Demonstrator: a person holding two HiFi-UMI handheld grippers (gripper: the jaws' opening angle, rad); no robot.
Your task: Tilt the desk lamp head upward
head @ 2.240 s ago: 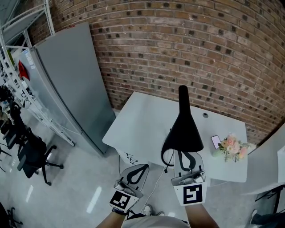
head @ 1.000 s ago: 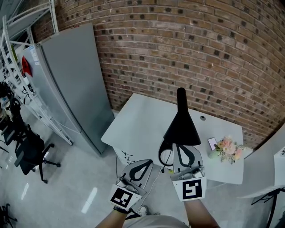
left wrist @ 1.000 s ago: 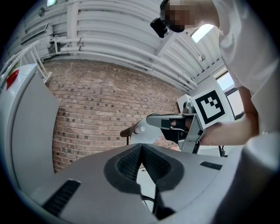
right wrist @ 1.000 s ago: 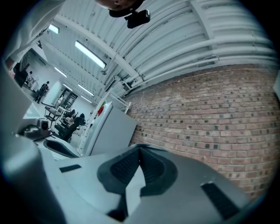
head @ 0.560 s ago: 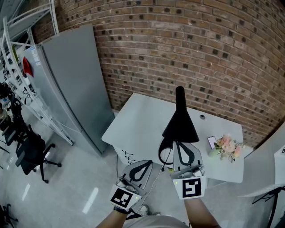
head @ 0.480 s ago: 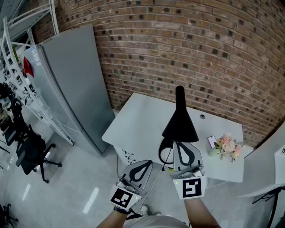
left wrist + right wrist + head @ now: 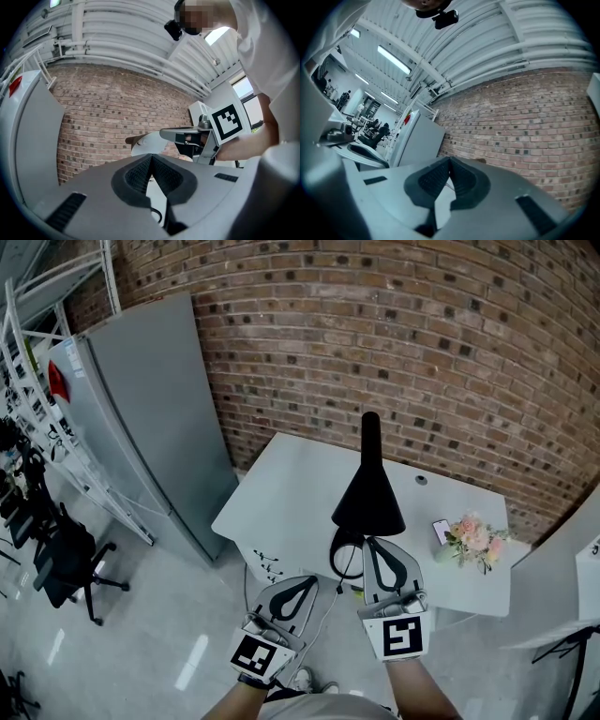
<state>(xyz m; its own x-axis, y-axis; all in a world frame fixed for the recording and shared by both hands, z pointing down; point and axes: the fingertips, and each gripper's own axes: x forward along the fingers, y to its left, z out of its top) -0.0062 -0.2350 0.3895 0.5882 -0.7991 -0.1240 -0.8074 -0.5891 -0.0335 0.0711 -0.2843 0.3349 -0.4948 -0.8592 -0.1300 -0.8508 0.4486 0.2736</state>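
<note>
Nearest us, our left hand-held gripper (image 7: 302,583) hung idle, jaws pressed together on nothing. Our right hand-held gripper (image 7: 375,546), likewise closed and empty, had its tips just under the near rim of the black lamp head (image 7: 367,498); we could not tell whether they touched. Over the last two seconds the cone had come to look shorter, though our view had shifted too, so we judged the upward tilt under way. The lamp stood on the white tabletop (image 7: 281,493) before the brick wall (image 7: 422,352).
</note>
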